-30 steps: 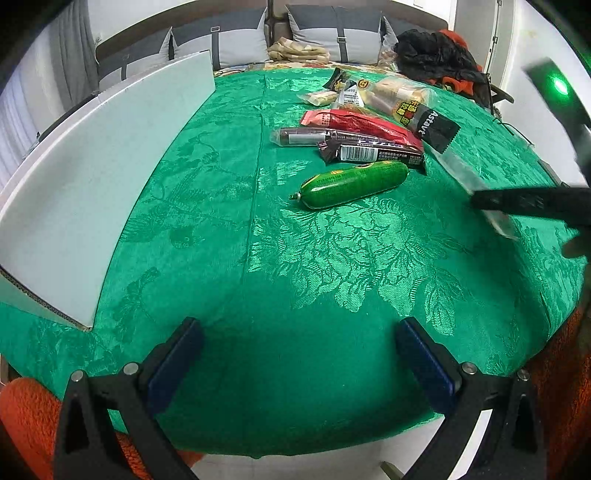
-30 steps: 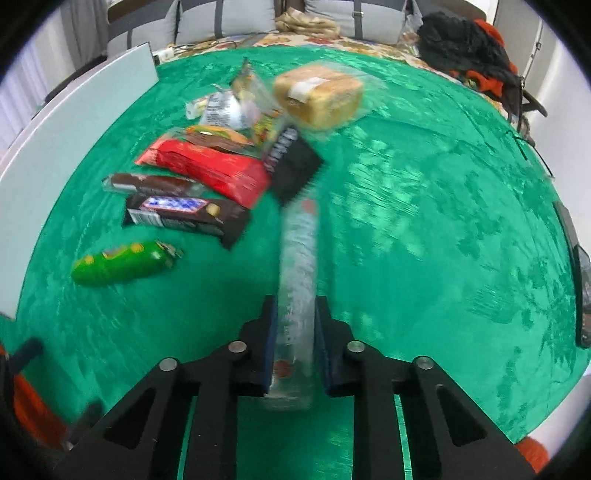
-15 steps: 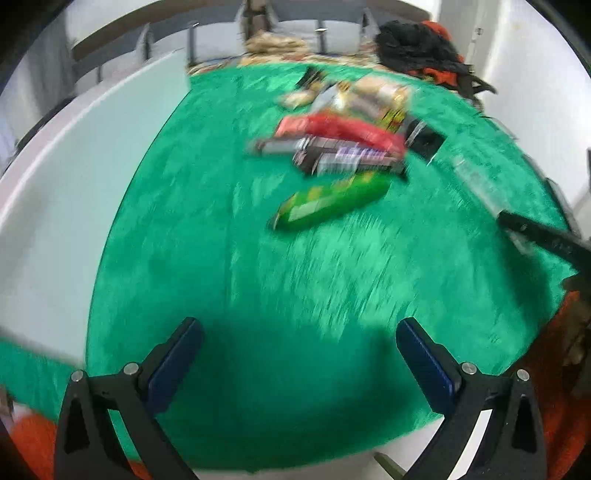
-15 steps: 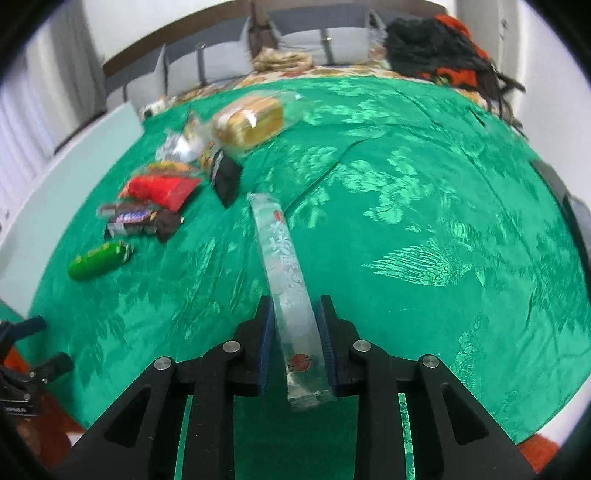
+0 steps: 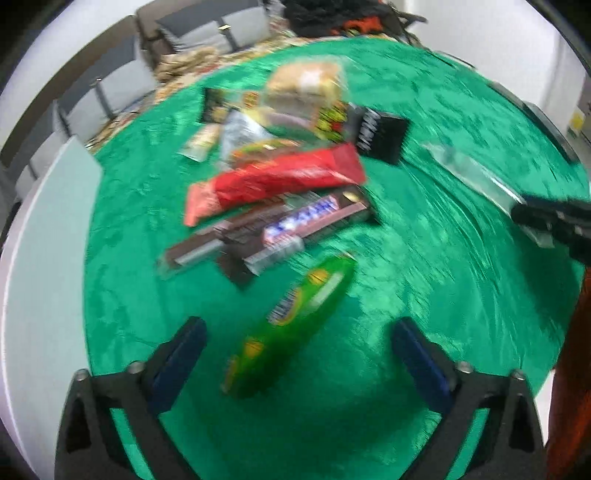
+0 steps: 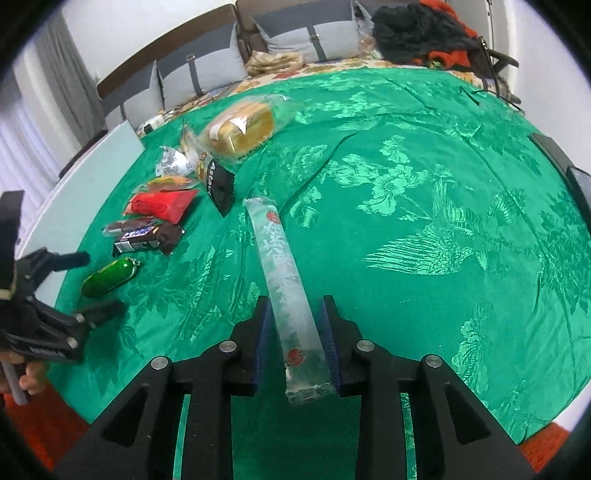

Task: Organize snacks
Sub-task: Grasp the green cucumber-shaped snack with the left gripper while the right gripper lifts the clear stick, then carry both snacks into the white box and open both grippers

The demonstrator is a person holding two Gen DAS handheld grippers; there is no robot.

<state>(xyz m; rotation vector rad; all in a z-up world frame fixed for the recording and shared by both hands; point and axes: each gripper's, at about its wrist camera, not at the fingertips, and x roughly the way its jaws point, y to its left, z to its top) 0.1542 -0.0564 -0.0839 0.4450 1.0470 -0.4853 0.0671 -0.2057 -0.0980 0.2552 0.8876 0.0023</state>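
A green floral cloth (image 6: 424,206) is covering the counter. Grey-cushioned seating (image 6: 207,70) is lining the white wall (image 6: 147,26) behind, and dark clothing (image 6: 417,29) is lying heaped there.

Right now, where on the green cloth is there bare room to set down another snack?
Bare cloth lies right of the long clear packet, out to the table edge. A smaller patch lies between that packet and the green sausage. Crowded: the pile from the Snickers bar to the bread bag.

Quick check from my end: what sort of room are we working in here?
Most likely a home living or dining room: a table under a green floral tablecloth, a sofa with grey cushions behind it, clothes heaped at the far end, and packaged snacks such as the bread loaf.
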